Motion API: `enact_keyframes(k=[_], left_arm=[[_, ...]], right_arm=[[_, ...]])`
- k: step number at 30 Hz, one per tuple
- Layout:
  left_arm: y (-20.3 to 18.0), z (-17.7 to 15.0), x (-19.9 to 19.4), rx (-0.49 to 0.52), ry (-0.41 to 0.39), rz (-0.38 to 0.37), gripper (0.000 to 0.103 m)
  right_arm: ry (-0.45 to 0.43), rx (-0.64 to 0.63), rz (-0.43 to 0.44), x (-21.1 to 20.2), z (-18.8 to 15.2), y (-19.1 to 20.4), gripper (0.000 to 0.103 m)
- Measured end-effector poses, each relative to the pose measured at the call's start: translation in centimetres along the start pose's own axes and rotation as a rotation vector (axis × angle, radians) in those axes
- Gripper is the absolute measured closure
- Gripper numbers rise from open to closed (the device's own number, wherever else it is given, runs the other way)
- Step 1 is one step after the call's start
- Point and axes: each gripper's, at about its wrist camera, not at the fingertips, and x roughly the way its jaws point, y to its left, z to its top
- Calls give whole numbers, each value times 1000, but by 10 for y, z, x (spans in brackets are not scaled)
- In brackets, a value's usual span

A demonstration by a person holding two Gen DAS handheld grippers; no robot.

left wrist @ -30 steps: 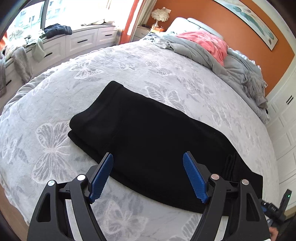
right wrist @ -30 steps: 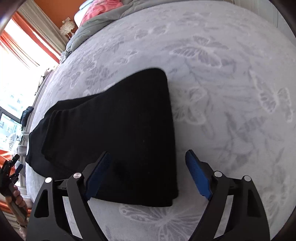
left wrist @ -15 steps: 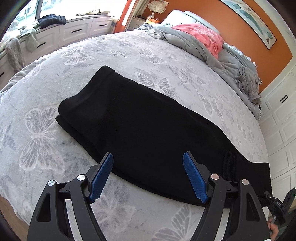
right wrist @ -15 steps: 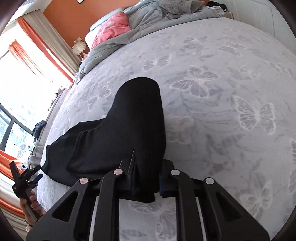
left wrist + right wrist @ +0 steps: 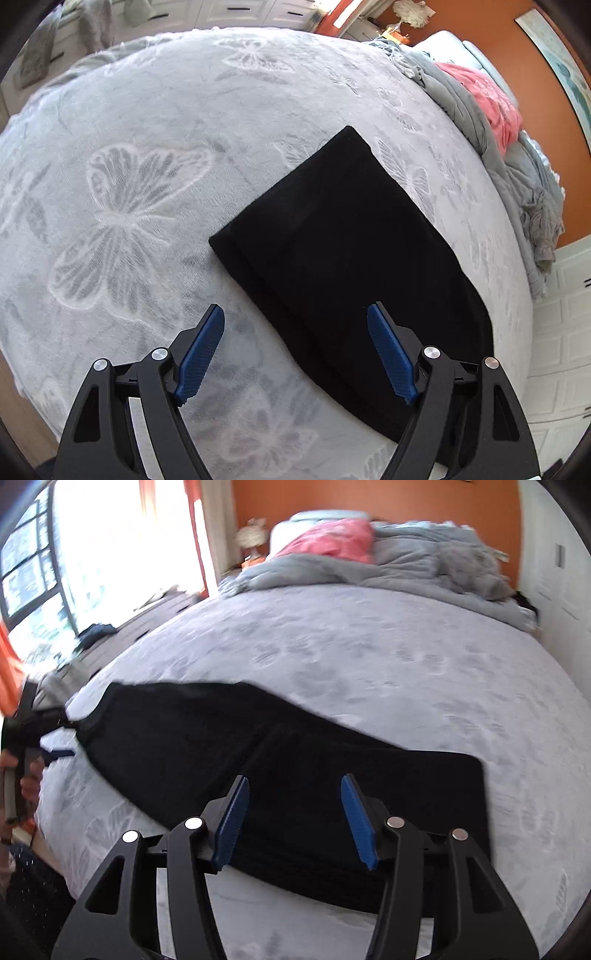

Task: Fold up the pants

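Left wrist view: the left gripper [image 5: 295, 345] hangs over the bed [image 5: 147, 155], its blue-padded jaws spread wide and holding nothing – one finger above bare butterfly-patterned cover, the other above the near edge of the black pants [image 5: 340, 258]. The pants lie flat on the cover as a long dark band running from the middle of the bed toward the lower right. A grey duvet [image 5: 476, 122] and a pink cloth [image 5: 491, 99] are bunched at the bed's far side, against the orange wall [image 5: 539, 77]. Right wrist view: the right gripper [image 5: 295, 812] is above the pants [image 5: 258, 753], its jaws partly apart and opening; no fabric is pinched between the pads, though black cloth lies beneath them. One layer of the pants lies folded over another just ahead of the fingers. At the left edge, a hand [image 5: 29, 775] holds the other gripper near the far end of the pants – the frame is blurred there
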Motion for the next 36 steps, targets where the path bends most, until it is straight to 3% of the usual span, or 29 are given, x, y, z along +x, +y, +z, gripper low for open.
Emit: enact_keyframes(k=[2,5,8,10,12,15,17,19,21,22,23,24,27,29,32,34,36], left_arm=[[-2,-2,0,1,7,-24,26],[-8,-4,0,59,4,-10,26],[-11,-4,0,91,13,-26,26],[-11,-3,4,90,21,-33,26],[-13,-2,9,78,26,-33,26],[-19,-1,22,74,49,-38,25],[-24,0,29,74,40,-16,20],[-25,2,31,56,14,-11,18],[-25,5,31,51,-14,-20,24],[-25,7,31,49,-36,-7,46],[-25,8,31,50,-43,-4,78],[-26,11,33,44,-24,-53,84],[-32,11,17,-1,-74,-108,88],[-55,4,-6,59,-137,-140,88],[-108,-27,-47,233,-201,-236,88],[-147,-61,-61,376,-204,-283,87],[-185,-100,-49,542,-138,-267,82]], right_arm=[[85,-106,4,39,-1,36,53],[192,-183,-58,83,-8,63,52],[156,-125,-81,80,4,65,91],[77,6,-1,64,22,55,91],[18,19,52,52,27,61,91],[166,-24,82,98,9,80,85],[137,-25,79,98,3,83,82],[113,0,117,74,17,80,69],[4,34,112,43,25,65,39],[-29,48,77,34,26,55,36],[-49,73,50,28,26,42,35],[-48,112,42,25,24,27,35],[-17,246,-6,21,17,-15,35],[-10,306,-32,14,12,-33,35],[-25,326,-56,7,9,-54,35],[-30,326,-58,3,8,-62,35],[-15,326,-69,7,5,-72,35]])
